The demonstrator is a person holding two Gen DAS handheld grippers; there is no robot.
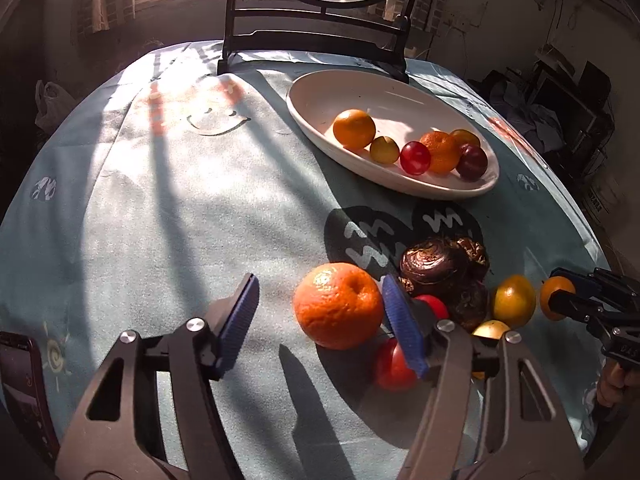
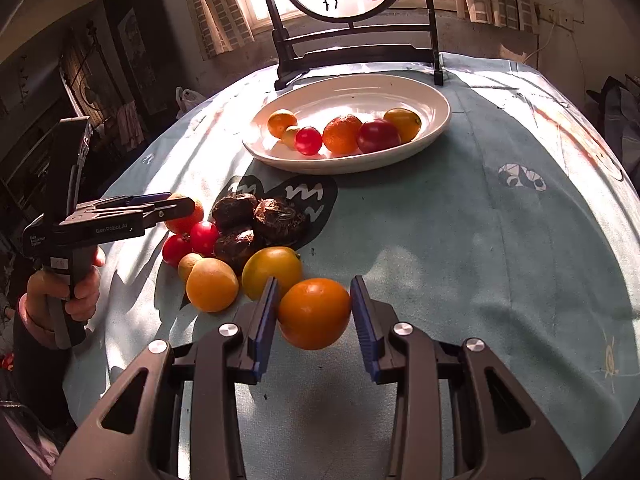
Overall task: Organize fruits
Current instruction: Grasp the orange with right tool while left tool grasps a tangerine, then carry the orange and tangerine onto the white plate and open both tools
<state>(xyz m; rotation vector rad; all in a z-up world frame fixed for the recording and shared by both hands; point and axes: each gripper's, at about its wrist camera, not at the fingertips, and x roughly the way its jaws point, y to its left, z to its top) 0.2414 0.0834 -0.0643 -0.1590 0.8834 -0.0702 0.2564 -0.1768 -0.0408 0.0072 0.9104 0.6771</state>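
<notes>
A white oval plate (image 1: 320, 96) (image 2: 436, 120) at the back of the table holds several fruits: oranges, red and yellow plums. A loose pile lies nearer: a big orange (image 1: 338, 310), dark brown fruits (image 1: 436, 266) (image 2: 276, 216), red fruits (image 1: 394, 366) (image 2: 204, 238) and yellow ones (image 1: 514, 300) (image 2: 272, 268). My left gripper (image 1: 320, 320) is open around the big orange, its right pad touching it. My right gripper (image 2: 314, 322) is shut on a smooth orange fruit (image 2: 314, 312), which also shows in the left wrist view (image 1: 554, 296).
A dark wooden stand with a round painted screen (image 1: 316, 20) (image 2: 352, 32) stands behind the plate. A light blue printed cloth (image 1: 160, 200) (image 2: 480, 260) covers the round table. A dark phone (image 1: 24, 380) lies at the left edge.
</notes>
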